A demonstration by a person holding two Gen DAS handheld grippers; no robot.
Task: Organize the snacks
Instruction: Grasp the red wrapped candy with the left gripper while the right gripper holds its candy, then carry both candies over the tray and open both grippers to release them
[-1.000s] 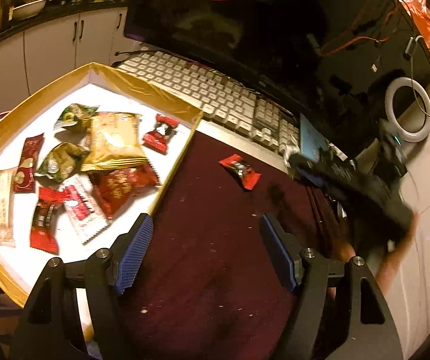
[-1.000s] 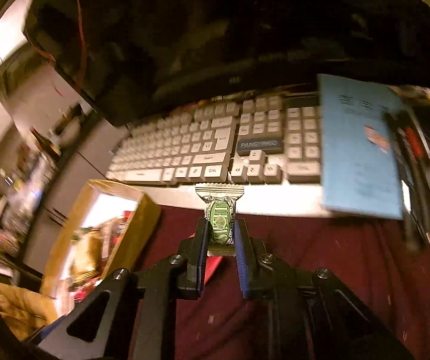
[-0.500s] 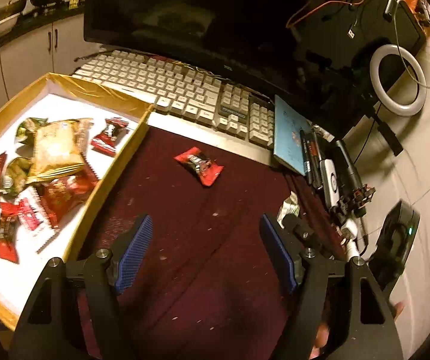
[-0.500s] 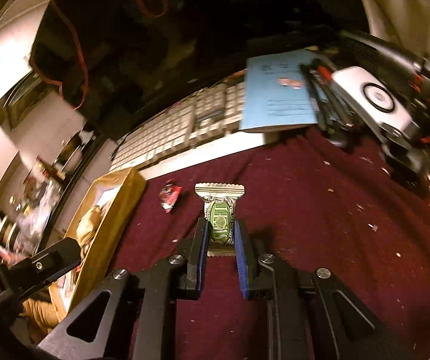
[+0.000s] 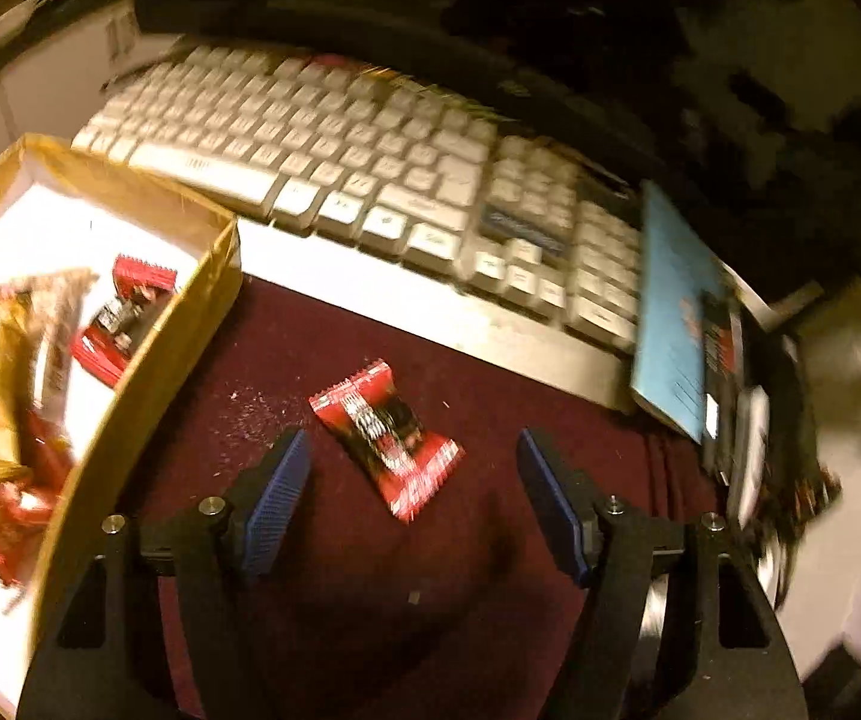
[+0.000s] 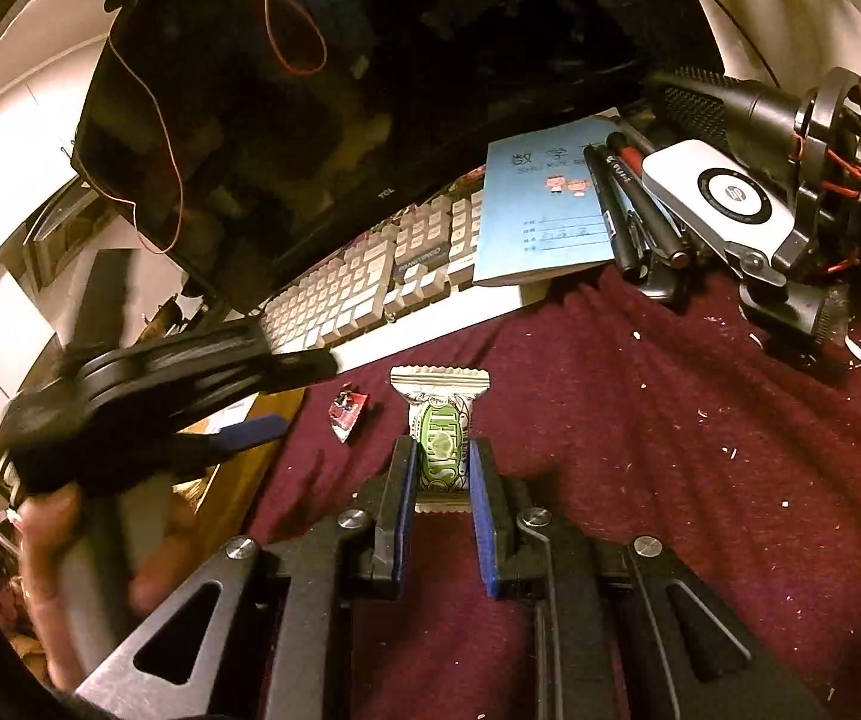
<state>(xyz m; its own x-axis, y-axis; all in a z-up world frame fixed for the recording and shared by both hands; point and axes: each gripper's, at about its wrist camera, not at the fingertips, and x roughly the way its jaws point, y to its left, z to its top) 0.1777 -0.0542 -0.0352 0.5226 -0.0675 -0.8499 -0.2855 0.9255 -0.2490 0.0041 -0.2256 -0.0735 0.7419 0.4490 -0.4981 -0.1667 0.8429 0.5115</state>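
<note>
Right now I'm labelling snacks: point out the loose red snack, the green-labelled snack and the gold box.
red snack (image 5: 387,433), left wrist view, wrapper's middle.
green-labelled snack (image 6: 442,429), right wrist view, green label.
gold box (image 5: 148,372), left wrist view, near side wall.

A dark red cloth (image 5: 322,570) carries a red snack packet (image 5: 387,433), keyboard (image 5: 370,180) and gold box (image 5: 148,384).

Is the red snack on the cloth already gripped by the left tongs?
No: the red snack lies on the maroon cloth between the open left tongs, untouched.

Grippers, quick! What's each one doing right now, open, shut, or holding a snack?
Left gripper: jaws open, just closing a little, red snack lying between them, not gripped.
Right gripper: jaws shut on the green snack.
</note>
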